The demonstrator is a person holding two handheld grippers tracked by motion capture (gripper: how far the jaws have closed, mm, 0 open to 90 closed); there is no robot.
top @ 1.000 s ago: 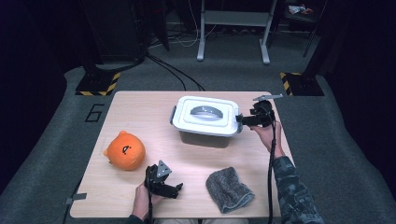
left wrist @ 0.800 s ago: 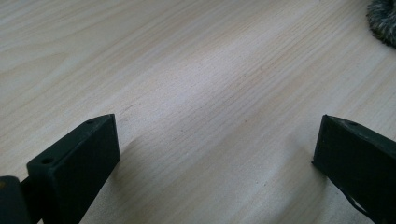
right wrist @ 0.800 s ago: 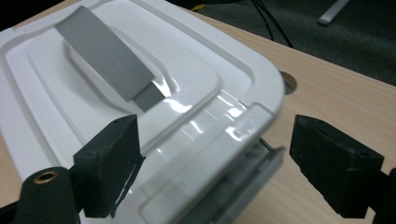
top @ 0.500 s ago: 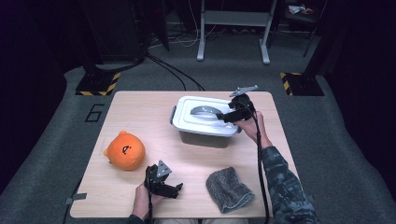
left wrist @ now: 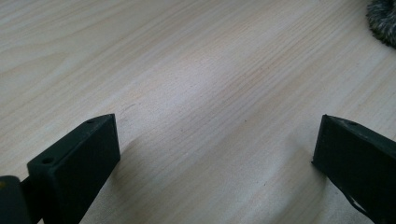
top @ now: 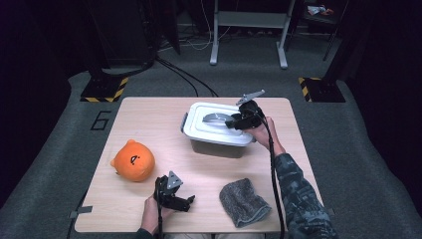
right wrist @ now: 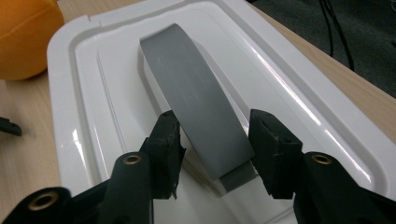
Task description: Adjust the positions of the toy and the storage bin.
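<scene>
A white lidded box [top: 217, 133] stands on the wooden table [top: 149, 119], right of centre. Its lid [right wrist: 93, 93] carries a grey arched handle [right wrist: 187, 88], also visible from above as the handle [top: 215, 118]. My right gripper [right wrist: 215, 135] is open, its jaws straddling the near end of that handle with slim gaps on both sides. From above, the right gripper [top: 233, 123] reaches over the lid from the right. My left gripper [top: 185, 201] rests open near the front edge, with bare wood between its jaws [left wrist: 215, 144].
An orange plush toy [top: 133, 160] lies at the left of the table, and its edge shows past the lid [right wrist: 25, 37]. A grey fuzzy cloth [top: 245, 202] lies at the front right, just right of the left gripper [left wrist: 383, 21].
My right gripper has moved left from the box's right edge across the lid and now sits around the handle. The left gripper has stayed put.
</scene>
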